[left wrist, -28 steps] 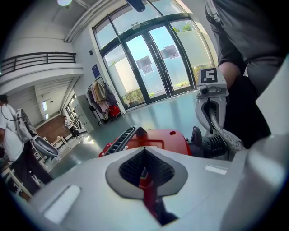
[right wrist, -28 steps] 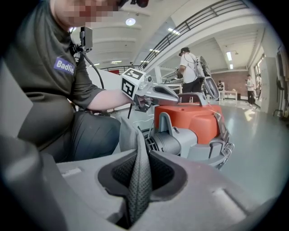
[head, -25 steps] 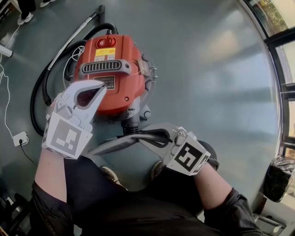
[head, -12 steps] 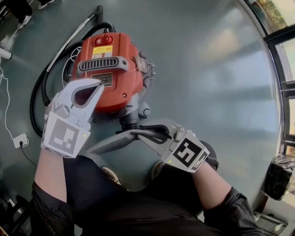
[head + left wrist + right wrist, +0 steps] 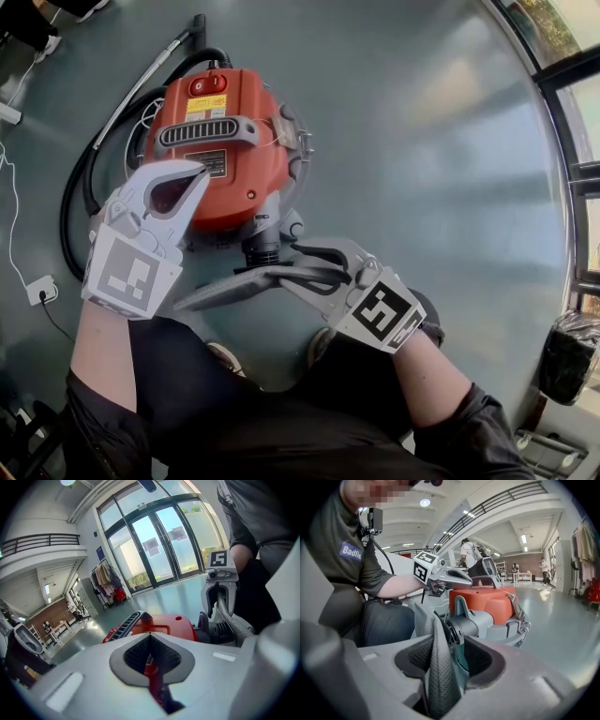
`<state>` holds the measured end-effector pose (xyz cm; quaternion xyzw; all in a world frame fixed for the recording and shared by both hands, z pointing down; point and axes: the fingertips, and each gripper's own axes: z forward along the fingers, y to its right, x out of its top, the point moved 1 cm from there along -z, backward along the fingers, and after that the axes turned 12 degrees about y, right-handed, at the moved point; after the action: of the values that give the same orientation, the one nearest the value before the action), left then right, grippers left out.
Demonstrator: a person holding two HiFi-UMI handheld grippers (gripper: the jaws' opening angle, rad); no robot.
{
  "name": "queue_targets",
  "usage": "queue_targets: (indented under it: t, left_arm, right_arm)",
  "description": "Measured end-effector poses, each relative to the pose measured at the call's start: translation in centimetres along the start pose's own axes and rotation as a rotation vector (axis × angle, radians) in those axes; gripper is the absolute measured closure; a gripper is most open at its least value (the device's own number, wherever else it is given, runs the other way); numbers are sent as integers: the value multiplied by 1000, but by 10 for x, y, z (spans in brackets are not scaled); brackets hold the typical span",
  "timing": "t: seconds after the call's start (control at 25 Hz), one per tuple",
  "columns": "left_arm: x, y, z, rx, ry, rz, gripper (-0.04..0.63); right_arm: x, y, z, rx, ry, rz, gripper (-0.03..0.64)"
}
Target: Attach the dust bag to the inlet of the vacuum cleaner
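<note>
Orange-red vacuum cleaner point(image 5: 248, 173) on a glossy grey-green floor point(image 5: 422, 141).
Its handle point(image 5: 211, 132) is grey, its label point(image 5: 202, 105) yellow, its switch point(image 5: 211, 84) red, its hose point(image 5: 192, 61) black; the dust bag point(image 5: 225, 291) is grey with a fine dotted weave.

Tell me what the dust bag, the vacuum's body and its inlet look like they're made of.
Dust bag: probably a grey woven or nonwoven fabric, matte; it shows a fine dimpled texture and hangs in soft folds.
Vacuum body: likely moulded plastic, glossy orange-red; smooth with highlights.
Inlet: looks like dark grey hard plastic, semi-matte, with moulded ribs around the collar.
</note>
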<state>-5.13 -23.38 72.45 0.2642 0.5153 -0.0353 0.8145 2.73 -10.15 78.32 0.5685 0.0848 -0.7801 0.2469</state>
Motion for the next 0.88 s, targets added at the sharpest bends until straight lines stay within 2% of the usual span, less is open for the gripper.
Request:
queue_targets:
  t: [0.32, 0.56, 0.72, 0.88]
  left_arm:
    - [-4, 1, 0, 3, -1, -3, 580]
    - [-2, 0, 0, -6, -2, -3, 580]
    - [-3, 1, -1, -1, 4, -4, 580]
    - [5, 0, 0, 4, 1, -3, 580]
  right_arm:
    - [11, -6, -11, 2, 4, -30, 443]
    - [52, -8, -25, -12, 113, -13, 443]
    - [61, -15, -23, -8, 95, -27, 445]
    - [81, -13, -27, -35, 199, 34, 451]
